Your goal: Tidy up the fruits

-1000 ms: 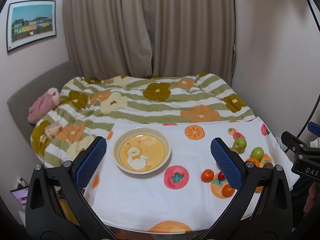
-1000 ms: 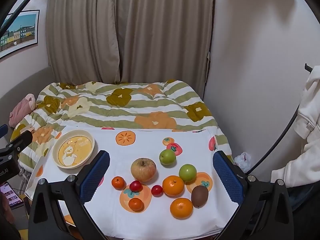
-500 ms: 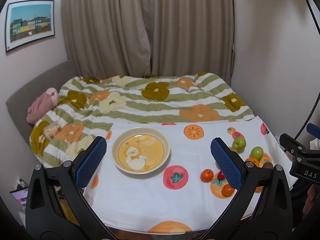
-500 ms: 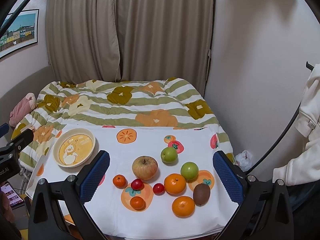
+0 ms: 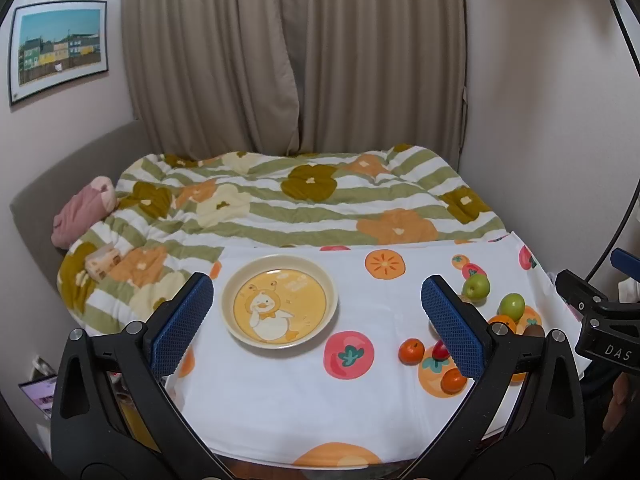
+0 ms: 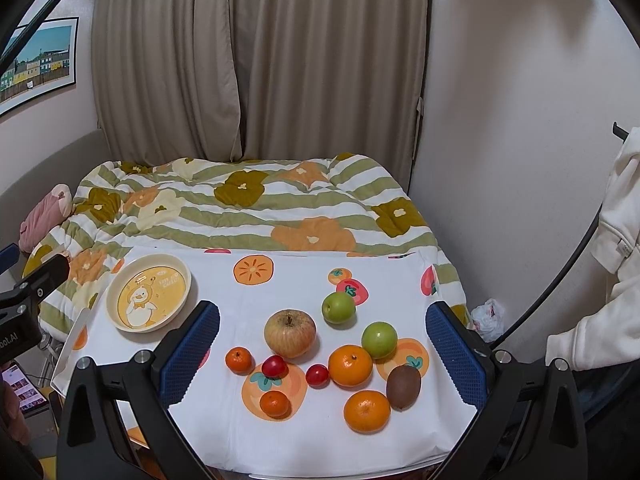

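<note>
One hand-held gripper (image 5: 608, 332) reads "DAS"; the plate's (image 6: 116, 312) lettering is illegible.

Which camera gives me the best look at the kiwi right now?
The right wrist view: the kiwi sits whole and unobstructed beside two oranges. In the left wrist view only a brown sliver shows behind that gripper's finger.
</note>
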The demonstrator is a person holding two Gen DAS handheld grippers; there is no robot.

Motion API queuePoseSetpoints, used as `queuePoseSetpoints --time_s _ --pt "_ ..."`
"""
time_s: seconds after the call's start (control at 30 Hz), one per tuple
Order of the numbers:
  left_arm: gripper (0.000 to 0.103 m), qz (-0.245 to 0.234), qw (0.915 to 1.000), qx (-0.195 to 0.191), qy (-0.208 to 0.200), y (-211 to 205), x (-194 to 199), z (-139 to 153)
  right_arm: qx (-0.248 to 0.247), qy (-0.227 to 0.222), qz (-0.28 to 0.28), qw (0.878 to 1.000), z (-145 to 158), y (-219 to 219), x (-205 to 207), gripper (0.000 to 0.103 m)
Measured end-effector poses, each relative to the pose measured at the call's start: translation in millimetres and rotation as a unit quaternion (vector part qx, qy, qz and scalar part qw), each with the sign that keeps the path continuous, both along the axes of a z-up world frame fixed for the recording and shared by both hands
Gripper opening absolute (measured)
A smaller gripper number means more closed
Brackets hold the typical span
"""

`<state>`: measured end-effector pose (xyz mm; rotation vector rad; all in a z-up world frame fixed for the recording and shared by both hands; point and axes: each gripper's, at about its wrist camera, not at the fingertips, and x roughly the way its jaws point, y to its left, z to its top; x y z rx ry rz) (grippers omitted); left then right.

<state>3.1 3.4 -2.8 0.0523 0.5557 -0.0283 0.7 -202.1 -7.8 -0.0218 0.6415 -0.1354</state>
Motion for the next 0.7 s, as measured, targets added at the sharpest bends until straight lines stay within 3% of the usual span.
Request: queuePoseSetpoints --time_s 0.7 --pt "0.103 -0.002 1.0000 -0.001 0.002 -4.3 3.8 -0.2 0.002 0.000 0.000 1.000 -4.1 3.2 -1.0 0.103"
